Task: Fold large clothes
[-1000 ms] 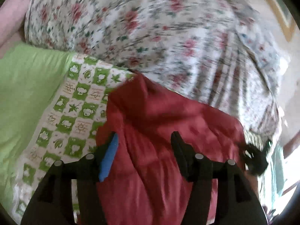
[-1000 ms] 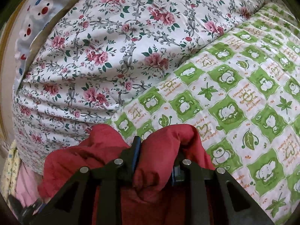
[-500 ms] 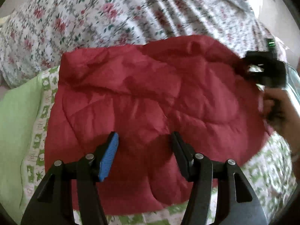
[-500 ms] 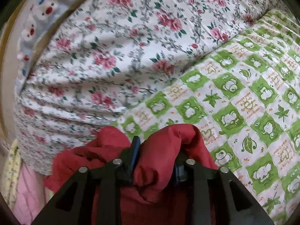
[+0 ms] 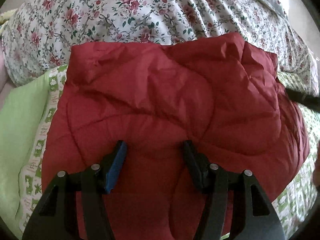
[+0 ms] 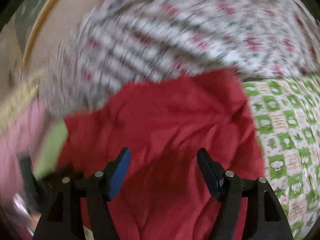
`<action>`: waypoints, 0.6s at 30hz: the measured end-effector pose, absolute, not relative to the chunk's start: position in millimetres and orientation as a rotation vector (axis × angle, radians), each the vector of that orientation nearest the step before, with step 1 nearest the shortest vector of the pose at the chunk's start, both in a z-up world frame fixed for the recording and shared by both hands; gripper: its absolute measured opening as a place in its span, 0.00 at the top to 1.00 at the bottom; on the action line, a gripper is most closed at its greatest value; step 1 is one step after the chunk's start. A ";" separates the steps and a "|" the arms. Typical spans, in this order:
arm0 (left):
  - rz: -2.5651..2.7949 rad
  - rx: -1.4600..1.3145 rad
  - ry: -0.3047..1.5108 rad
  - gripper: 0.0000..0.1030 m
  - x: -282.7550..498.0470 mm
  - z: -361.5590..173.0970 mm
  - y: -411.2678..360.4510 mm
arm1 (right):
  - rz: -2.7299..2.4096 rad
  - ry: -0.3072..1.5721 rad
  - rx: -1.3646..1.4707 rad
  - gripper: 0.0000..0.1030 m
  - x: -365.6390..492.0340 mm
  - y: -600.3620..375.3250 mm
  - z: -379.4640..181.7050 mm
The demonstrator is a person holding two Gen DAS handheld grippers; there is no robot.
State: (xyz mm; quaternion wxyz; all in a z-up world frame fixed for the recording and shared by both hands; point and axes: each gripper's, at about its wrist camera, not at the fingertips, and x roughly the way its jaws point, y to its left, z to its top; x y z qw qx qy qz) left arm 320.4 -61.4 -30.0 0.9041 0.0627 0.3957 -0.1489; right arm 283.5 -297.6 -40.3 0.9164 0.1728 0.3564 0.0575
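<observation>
Behind everything, a rose-print quilt (image 5: 140,12) bulges over the green-checked bedsheet (image 6: 290,140). On that sheet lies the red padded jacket (image 5: 160,100), folded flat. Left gripper (image 5: 154,150) and right gripper (image 6: 163,158) hover above it, jaws spread wide, holding nothing.

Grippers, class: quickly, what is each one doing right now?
Left gripper: open, holding nothing, over the red quilted garment.
Right gripper: open, holding nothing, over the same garment.

The left gripper (image 5: 154,148) and right gripper (image 6: 163,156) both hang with jaws spread wide, gripping nothing.
</observation>
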 end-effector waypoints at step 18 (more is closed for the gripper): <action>-0.164 0.022 0.920 0.41 388.2 -47.5 -15.7 | 0.034 0.881 0.383 0.32 327.8 -306.0 -86.7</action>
